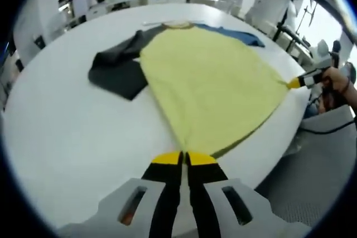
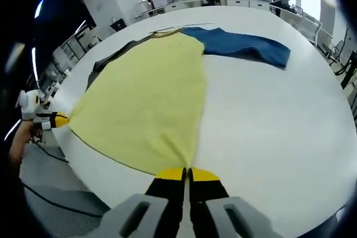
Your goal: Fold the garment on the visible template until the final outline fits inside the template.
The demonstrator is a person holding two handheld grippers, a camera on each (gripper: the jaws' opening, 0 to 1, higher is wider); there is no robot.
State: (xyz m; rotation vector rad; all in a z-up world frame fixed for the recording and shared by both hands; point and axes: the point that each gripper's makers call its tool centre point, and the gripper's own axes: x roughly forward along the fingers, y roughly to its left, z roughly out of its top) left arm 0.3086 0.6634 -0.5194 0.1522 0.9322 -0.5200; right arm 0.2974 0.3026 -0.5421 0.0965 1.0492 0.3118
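A garment with a yellow body (image 1: 206, 82) (image 2: 145, 98), a dark grey sleeve (image 1: 117, 68) (image 2: 111, 59) and a blue sleeve (image 1: 240, 34) (image 2: 245, 45) lies on the white table (image 1: 72, 132) (image 2: 268, 126), collar at the far end. My left gripper (image 1: 184, 157) is shut on one hem corner near the table's edge. My right gripper (image 2: 187, 172) is shut on the other hem corner. The hem is stretched taut between them. Each gripper also appears in the other's view: the right gripper (image 1: 301, 82) held by a hand, the left gripper (image 2: 53, 120) at the far left.
The table's near edge (image 1: 268, 154) (image 2: 83, 176) runs just below the hem, with grey floor (image 1: 312, 182) and a black cable (image 2: 50, 202) beyond it. Desks, pillars and people stand far behind the table.
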